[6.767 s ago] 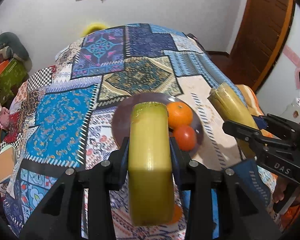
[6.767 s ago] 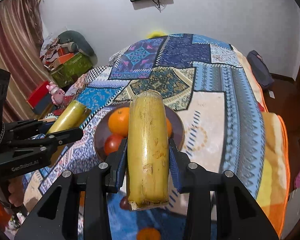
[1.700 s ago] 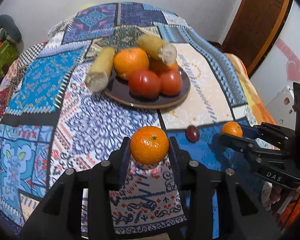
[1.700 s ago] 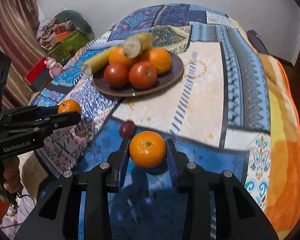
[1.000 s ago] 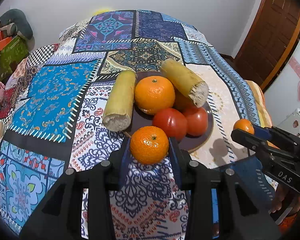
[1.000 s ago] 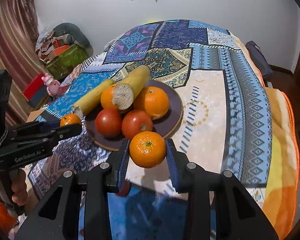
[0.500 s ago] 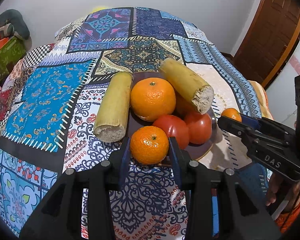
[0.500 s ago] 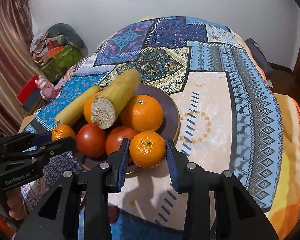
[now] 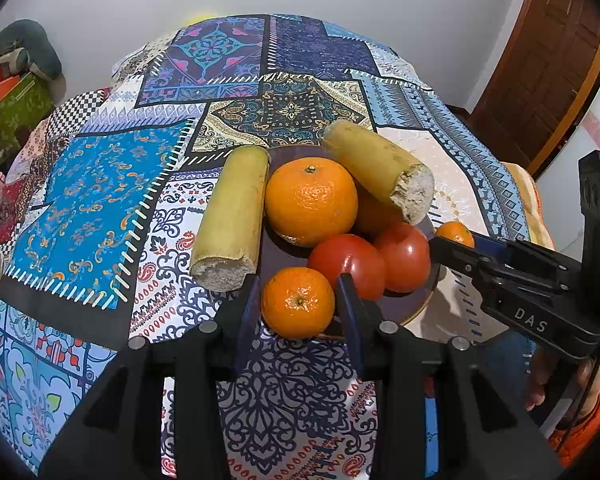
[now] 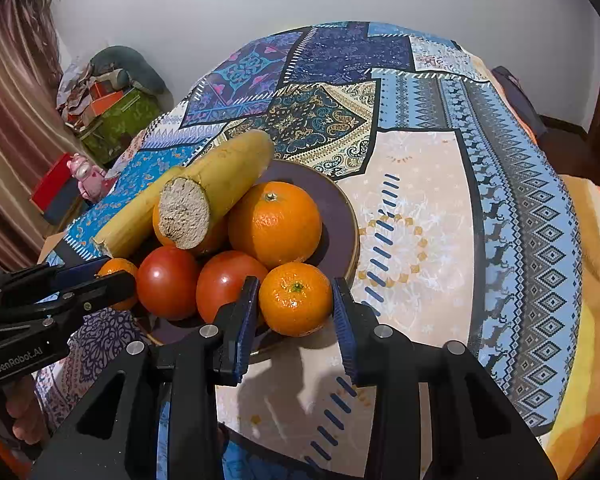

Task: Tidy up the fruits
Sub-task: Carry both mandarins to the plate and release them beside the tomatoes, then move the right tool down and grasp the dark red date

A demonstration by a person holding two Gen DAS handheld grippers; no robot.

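- Patchwork-patterned tablecloth (image 9: 100, 208) carries the dark round plate (image 10: 336, 200), already piled with large oranges, red tomatoes and two yellow sugarcane pieces
- I have brought both small mandarins from the cloth to the plate's near rim
- Left gripper (image 9: 298, 304) is opening, its small orange mandarin (image 9: 298, 302) between the pads
- Right gripper (image 10: 294, 300) clamps its own small mandarin (image 10: 295, 299)
- Release comes next, I judge
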